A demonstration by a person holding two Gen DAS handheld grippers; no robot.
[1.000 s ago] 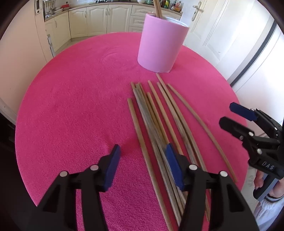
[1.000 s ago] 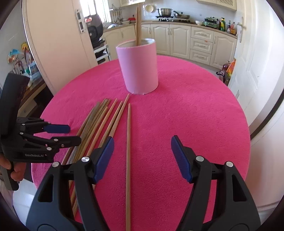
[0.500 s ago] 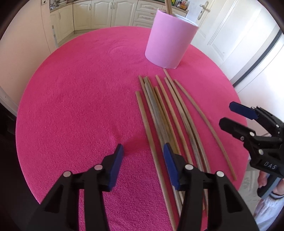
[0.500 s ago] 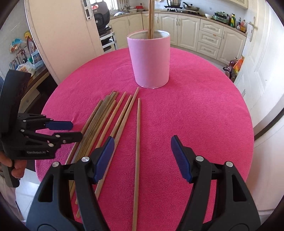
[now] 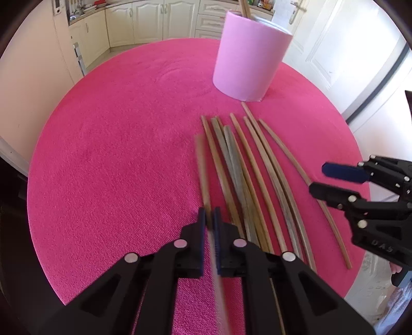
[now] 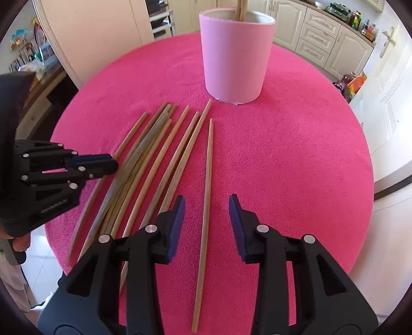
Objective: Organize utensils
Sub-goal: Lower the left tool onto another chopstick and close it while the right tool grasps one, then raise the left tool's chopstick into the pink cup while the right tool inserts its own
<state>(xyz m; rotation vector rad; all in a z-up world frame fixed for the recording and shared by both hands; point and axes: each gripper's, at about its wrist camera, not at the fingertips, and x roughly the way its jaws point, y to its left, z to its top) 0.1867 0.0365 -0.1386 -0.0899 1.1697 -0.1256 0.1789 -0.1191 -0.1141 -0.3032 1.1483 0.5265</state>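
Several long wooden sticks [image 5: 252,170] lie side by side on the pink round table [image 5: 116,154], in front of a pink cylindrical holder [image 5: 249,56] with sticks standing in it. My left gripper [image 5: 208,221] is shut on the leftmost stick [image 5: 202,165], which looks blurred. My right gripper [image 6: 206,208] is open, its fingers either side of the rightmost stick [image 6: 208,180], which lies flat on the table. The holder also shows in the right wrist view [image 6: 235,56]. The left gripper shows there [image 6: 97,165] at the left of the sticks.
Kitchen cabinets [image 5: 144,20] stand behind the table, and a white door [image 5: 334,51] at the right. The table edge [image 6: 360,206] drops off close to the right of my right gripper.
My left gripper has closed on the leftmost stick, which now blurs with motion. My right gripper has moved forward and narrowed around the rightmost stick.
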